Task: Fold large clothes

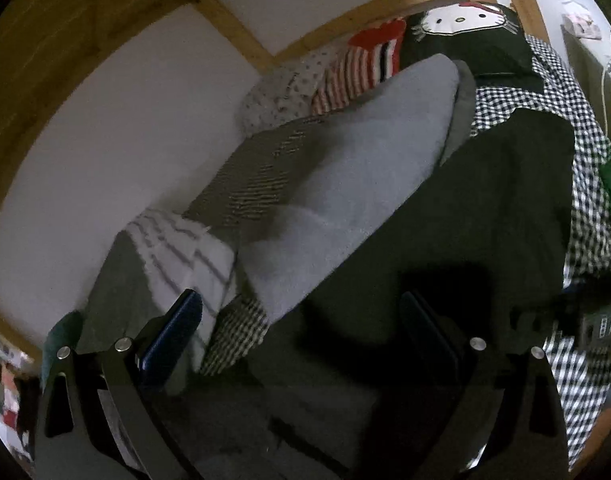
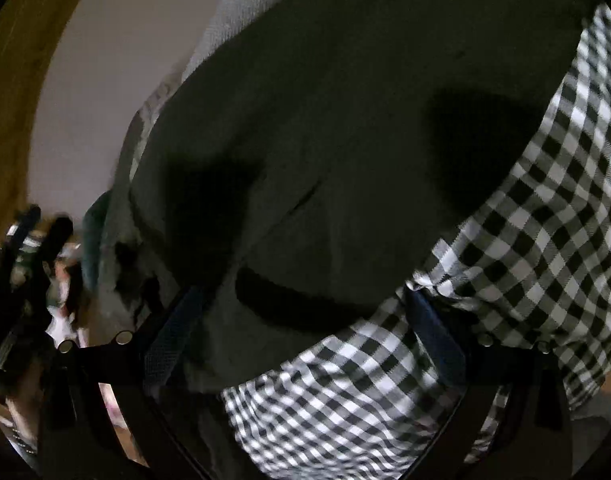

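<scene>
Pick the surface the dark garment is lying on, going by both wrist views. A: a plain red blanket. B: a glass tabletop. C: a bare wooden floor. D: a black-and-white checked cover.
D: the dark garment is spread over a black-and-white checked cover, whose checks show past the garment's edge in both wrist views.
</scene>
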### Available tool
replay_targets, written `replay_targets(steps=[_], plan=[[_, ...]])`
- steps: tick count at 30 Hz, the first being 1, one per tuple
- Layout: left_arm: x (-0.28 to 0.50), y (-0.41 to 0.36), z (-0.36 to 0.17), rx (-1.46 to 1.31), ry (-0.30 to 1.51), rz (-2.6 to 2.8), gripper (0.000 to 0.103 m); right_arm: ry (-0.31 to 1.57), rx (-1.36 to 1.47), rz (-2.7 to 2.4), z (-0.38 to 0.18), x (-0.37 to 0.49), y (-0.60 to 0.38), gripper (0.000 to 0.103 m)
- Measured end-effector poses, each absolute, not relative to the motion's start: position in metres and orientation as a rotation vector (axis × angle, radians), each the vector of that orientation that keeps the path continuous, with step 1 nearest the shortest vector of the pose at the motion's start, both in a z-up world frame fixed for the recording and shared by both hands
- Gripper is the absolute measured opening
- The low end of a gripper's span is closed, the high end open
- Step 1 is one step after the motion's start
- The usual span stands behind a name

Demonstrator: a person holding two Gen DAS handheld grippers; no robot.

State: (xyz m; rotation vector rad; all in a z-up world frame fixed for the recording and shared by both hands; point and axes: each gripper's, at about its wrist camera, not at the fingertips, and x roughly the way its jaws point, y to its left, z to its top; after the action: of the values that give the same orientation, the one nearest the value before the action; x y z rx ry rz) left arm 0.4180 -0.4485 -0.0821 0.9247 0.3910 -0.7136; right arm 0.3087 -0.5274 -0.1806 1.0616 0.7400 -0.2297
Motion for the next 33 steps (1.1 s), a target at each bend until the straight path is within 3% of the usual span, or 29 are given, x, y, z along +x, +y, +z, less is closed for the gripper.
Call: replay_targets(steps=[4,7,10,13,17,19,23,26,27,28,29,30,31,33], plan=[[0.372,-0.476,-0.109,1.027,0.363,-0.979,0.097,0.573,1.114,-0.327,-0.165,0.262,-0.558,0.1],[0.326,-0.492,-0.166,1.265,0.31,-1.038,0.097,0.514,1.121,-0.452,-0.158,0.218,-0.612,0.1],[0.312,-0.502,-0.225,1.433,0.424,-1.033,0.098,0.494,1.207,-0.435,-0.166,0.198,-0.652,0.1],[0.332,-0.503,-0.233,1.259,0.607,-1.04,0.095,0.468,1.218,-0.43,-0.171,0.2,-0.678,0.1],[0.346,-0.483,-0.22,1.093,0.705,-1.092,0.056,0.516,1.209,-0.442,-0.182,0.226,-0.701,0.1],[0.35,-0.473,-0.213,1.042,0.708,-1.071,0.026,0.529,1.222,-0.469,-0.186,0.245,-0.697,0.101],[0.372,-0.454,-0.199,0.863,0.813,-1.107,0.014,0.406,1.136,-0.474,-0.167,0.223,-0.699,0.099],[0.376,-0.45,-0.199,0.848,0.803,-1.101,0.01,0.465,1.193,-0.414,-0.179,0.227,-0.7,0.097],[0.377,-0.45,-0.198,0.831,0.807,-1.099,0.009,0.479,1.199,-0.408,-0.182,0.229,-0.702,0.086],[0.381,-0.451,-0.195,0.815,0.816,-1.096,0.009,0.506,1.175,-0.436,-0.182,0.23,-0.701,0.066],[0.381,-0.449,-0.196,0.808,0.826,-1.092,0.009,0.54,1.135,-0.478,-0.179,0.231,-0.7,0.053],[0.379,-0.453,-0.201,0.806,0.824,-1.087,0.009,0.543,1.118,-0.495,-0.178,0.228,-0.7,0.025],[0.375,-0.452,-0.202,0.808,0.811,-1.082,0.01,0.524,1.119,-0.485,-0.178,0.222,-0.7,0.019],[0.365,-0.451,-0.209,0.847,0.781,-1.064,0.01,0.489,1.118,-0.422,-0.168,0.208,-0.697,0.017]])
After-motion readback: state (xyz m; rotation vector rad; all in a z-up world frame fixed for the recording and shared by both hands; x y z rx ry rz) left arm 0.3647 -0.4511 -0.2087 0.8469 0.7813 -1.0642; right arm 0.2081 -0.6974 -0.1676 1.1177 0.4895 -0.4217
